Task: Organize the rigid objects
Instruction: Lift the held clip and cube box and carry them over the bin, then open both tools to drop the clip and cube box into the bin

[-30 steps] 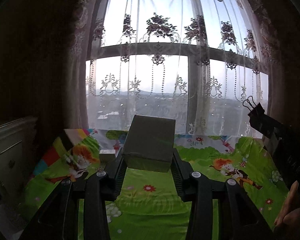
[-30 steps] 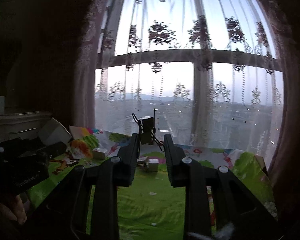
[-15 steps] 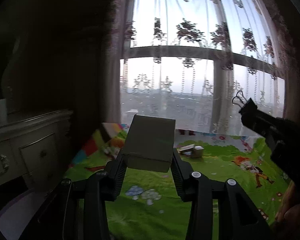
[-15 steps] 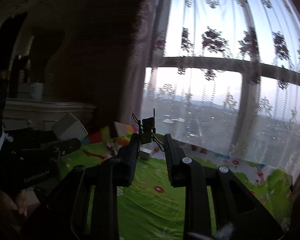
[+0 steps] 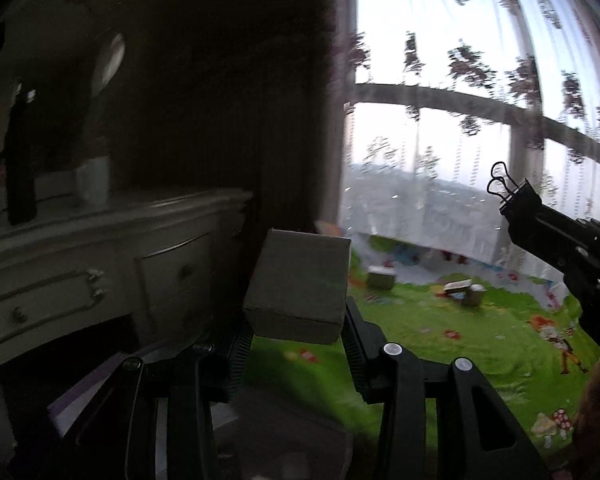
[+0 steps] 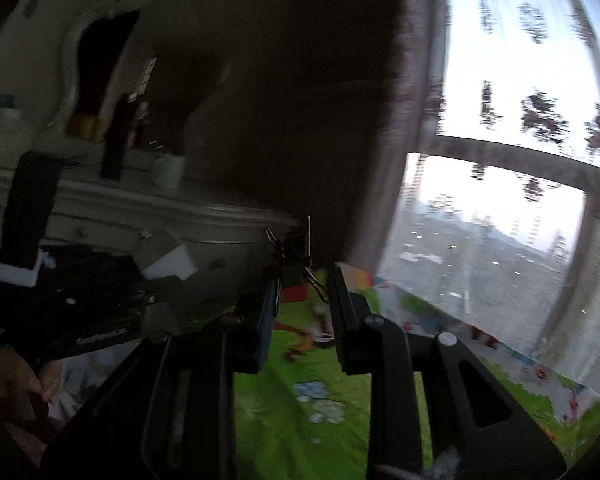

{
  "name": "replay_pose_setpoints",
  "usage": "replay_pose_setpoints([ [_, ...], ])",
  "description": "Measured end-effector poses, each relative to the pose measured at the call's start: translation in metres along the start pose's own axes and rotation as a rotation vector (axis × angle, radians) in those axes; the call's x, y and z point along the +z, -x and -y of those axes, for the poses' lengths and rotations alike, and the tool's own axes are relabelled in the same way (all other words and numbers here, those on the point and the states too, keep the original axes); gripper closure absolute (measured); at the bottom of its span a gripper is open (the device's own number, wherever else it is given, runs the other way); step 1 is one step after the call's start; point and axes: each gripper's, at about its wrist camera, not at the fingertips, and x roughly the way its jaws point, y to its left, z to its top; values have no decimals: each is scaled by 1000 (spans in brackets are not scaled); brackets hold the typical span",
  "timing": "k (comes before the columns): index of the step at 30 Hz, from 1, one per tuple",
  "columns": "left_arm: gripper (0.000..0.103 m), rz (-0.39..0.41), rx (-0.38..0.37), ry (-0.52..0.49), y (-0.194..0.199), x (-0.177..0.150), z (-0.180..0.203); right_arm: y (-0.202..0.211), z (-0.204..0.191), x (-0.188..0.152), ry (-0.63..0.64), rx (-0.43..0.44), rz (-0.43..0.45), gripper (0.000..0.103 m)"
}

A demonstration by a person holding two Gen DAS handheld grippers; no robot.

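A grey cardboard box (image 5: 298,286) sits tilted between the fingers of my left gripper (image 5: 296,316), which is shut on it. The same box (image 6: 168,258) shows at the left of the right wrist view. My right gripper (image 6: 305,280) is shut on a black binder clip (image 6: 294,268) with wire handles. That clip (image 5: 504,184) pokes out of the right gripper's tip at the right edge of the left wrist view. Both grippers hang above a green cartoon-print mat (image 5: 440,344).
Small boxes (image 5: 381,280) (image 5: 462,290) lie on the mat near the lace curtain (image 5: 460,120) and window. A white dresser (image 5: 100,260) stands at the left, bearing a white mug (image 5: 94,186) and a dark bottle (image 5: 20,184). A hand (image 6: 16,376) shows at lower left.
Both views have swung left, from facing the window to facing the dresser and dark wall. The box and the binder clip stay gripped as before.
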Motion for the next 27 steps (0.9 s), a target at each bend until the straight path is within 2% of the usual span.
replay_pose_setpoints([
  [6,60,-108,49,72,-3,-16,-37,-33,-39,6,62,153,-111,74],
  [14,60,-246,139,181,-13,-44,-89,-62,-88,3,157,289,-238,74],
  [20,60,-323,177,239,-24,-64,-113,-89,-114,-18,177,375,-361,74],
  [27,60,-441,200,277,-42,-91,-129,-109,-141,-59,191,477,-506,74],
])
